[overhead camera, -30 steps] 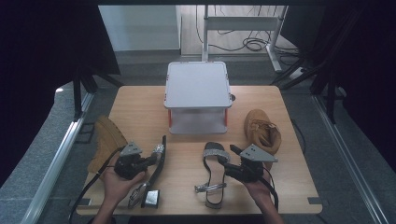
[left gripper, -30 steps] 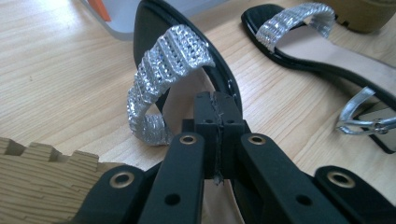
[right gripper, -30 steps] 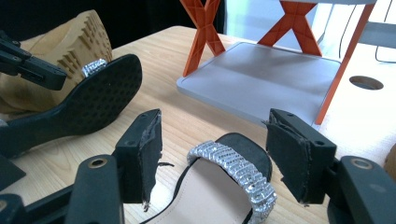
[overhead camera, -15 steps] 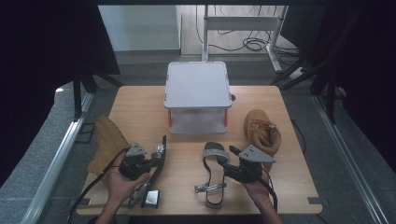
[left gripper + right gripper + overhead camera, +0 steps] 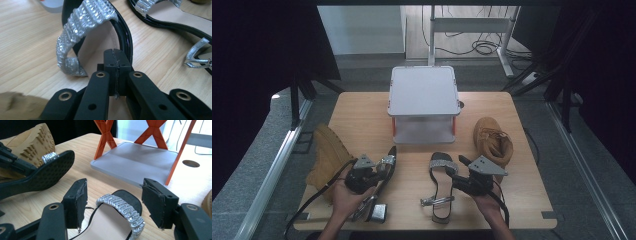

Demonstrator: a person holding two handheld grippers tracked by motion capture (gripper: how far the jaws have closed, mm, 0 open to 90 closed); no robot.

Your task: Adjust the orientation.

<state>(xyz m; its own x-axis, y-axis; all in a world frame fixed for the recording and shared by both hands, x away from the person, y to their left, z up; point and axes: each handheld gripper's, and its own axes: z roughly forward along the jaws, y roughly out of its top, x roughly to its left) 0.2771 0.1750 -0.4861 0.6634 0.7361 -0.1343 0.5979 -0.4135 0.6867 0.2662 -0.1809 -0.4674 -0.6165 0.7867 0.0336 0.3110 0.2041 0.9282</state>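
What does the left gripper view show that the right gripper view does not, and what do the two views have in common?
Left gripper view: the left gripper shut on the rim of the left sandal, that sandal's looped silver strap, and the buckle of the right sandal.
Right gripper view: the right gripper open, its jaws either side of the right sandal's toe strap; behind, the grey shelf on orange legs and a tan boot showing its sole.
Both: the two black sandals and the wooden table.

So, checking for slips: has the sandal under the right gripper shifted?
No. The sandal lies where it did, just in front of the white stand.
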